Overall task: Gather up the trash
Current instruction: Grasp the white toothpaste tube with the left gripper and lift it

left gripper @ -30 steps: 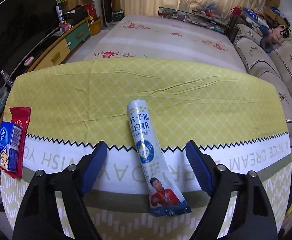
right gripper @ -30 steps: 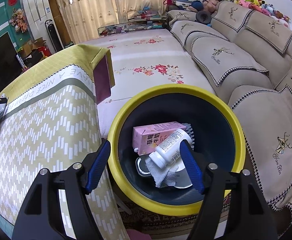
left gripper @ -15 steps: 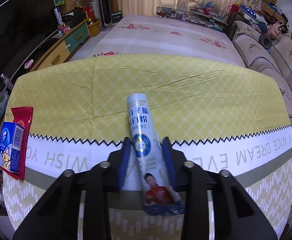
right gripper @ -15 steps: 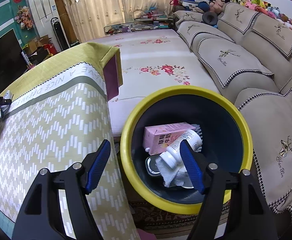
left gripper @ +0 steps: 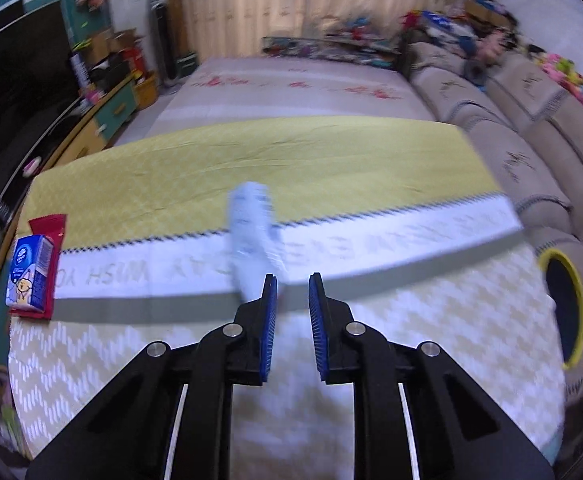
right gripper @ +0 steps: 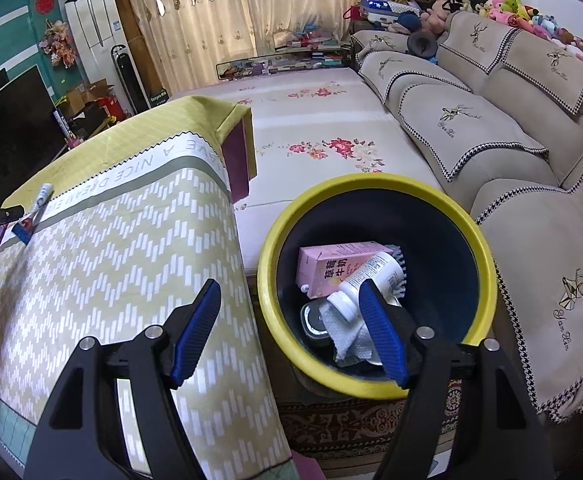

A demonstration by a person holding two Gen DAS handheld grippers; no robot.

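Note:
A long white-and-blue sachet (left gripper: 249,232), blurred, sticks forward and left from my left gripper (left gripper: 293,280). The jaws are closing the last bit, nearly together, and the sachet's near part runs in between the fingertips. In the right wrist view the same sachet (right gripper: 37,210) hangs at that gripper's tip over the table's front edge. My right gripper (right gripper: 290,286) stands open above the yellow-rimmed bin (right gripper: 487,280), nothing between its pads. In the bin lie a pink carton (right gripper: 327,262), a white bottle (right gripper: 361,280) and a crumpled tissue (right gripper: 347,338).
A blue-and-white pack (left gripper: 31,276) lies on a red wrapper (left gripper: 49,224) at the table's left end. The bin (left gripper: 573,280) stands on the floor by the table's right end, against the beige sofa (right gripper: 531,240). A TV cabinet (left gripper: 103,120) runs along the left.
The left jaws closed from wide open onto the sachet, then the gripper drew back, up and to the right with it. The bin came into its view. The right gripper drifted only slightly.

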